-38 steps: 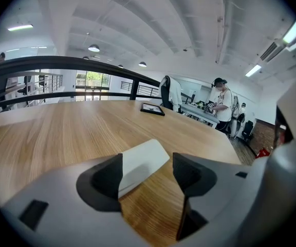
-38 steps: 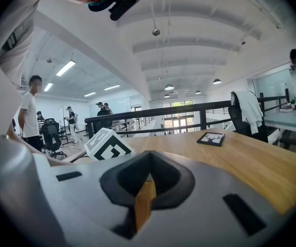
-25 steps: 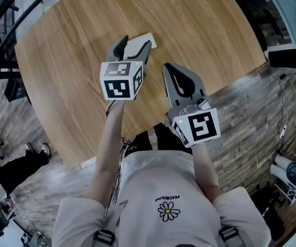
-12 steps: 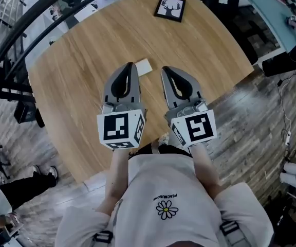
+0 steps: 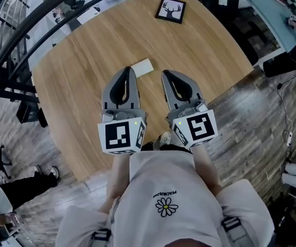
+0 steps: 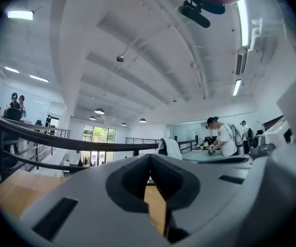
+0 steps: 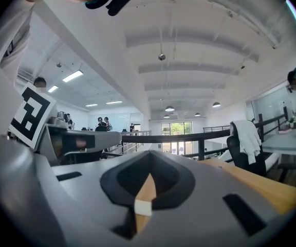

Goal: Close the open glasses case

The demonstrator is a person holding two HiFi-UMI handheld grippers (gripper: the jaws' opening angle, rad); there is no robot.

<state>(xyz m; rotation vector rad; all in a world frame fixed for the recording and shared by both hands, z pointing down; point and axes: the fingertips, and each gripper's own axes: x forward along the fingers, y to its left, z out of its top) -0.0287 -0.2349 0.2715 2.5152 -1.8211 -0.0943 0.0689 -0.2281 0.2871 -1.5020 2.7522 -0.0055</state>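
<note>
The left tool (image 5: 129,70) and the right tool (image 5: 164,74) hang side by side above the round wooden worktop (image 5: 81,60), both pointing level and away from the person. In the left gripper view the left tool's (image 6: 149,156) jaws are pressed together with nothing between them. The right gripper view shows the right tool (image 7: 149,154) likewise closed and empty. The glasses case (image 5: 142,67), a flat white rectangle, lies on the worktop just beyond the left tool's tips, untouched. A framed deer picture (image 5: 170,9) lies near the far edge.
</note>
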